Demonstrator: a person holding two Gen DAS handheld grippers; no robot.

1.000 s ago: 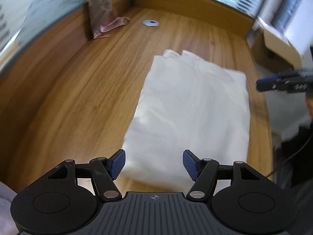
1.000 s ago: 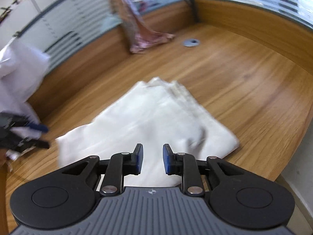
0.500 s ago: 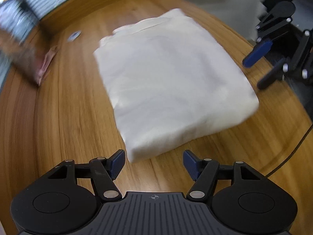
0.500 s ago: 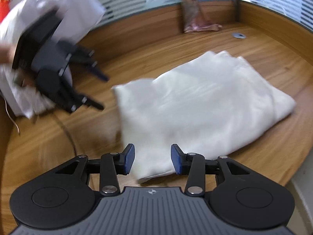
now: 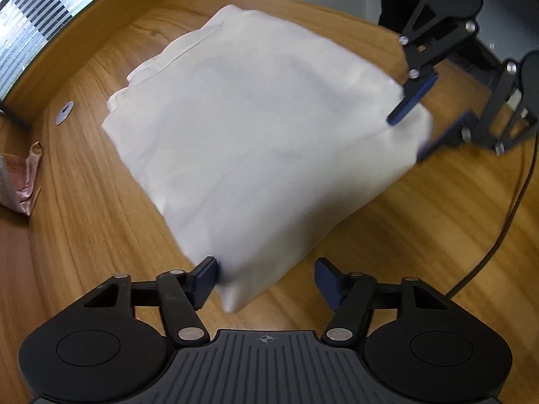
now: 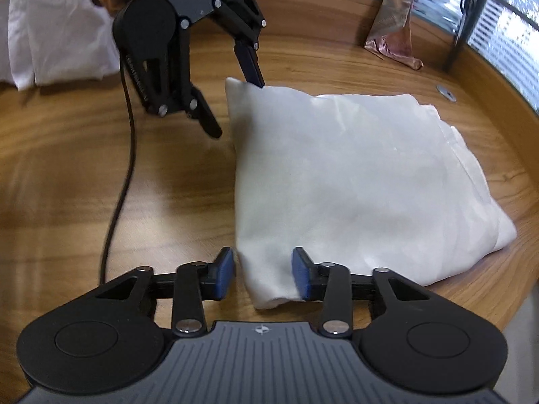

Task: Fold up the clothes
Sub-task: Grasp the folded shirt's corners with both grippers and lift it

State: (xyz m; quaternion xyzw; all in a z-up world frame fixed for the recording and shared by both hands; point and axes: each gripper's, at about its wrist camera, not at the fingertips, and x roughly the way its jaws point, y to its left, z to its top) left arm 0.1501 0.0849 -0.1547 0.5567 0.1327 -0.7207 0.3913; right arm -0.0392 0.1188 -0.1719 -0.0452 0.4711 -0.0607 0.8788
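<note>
A folded white cloth (image 5: 262, 134) lies flat on the wooden table (image 5: 84, 219). My left gripper (image 5: 266, 281) is open, and the cloth's near corner sits between its blue pads, against the left one. In the right wrist view the same cloth (image 6: 353, 185) fills the middle, and my right gripper (image 6: 262, 274) is open around another corner, its right pad against the fabric. Each gripper shows in the other's view: the right gripper (image 5: 417, 124) straddles the cloth's far right corner, and the left gripper (image 6: 235, 101) straddles the far left one.
A pink cloth (image 6: 394, 33) hangs down onto the table's back edge, also seen as the pink cloth (image 5: 23, 185). A white garment pile (image 6: 50, 33) lies at far left. A black cable (image 6: 124, 168) trails over the wood. A metal grommet (image 5: 64, 112) sits near the slatted window.
Both grippers swung round and closed in on the cloth's adjacent corners; a corner now sits between each pair of fingers. The right gripper's fingers have spread wider.
</note>
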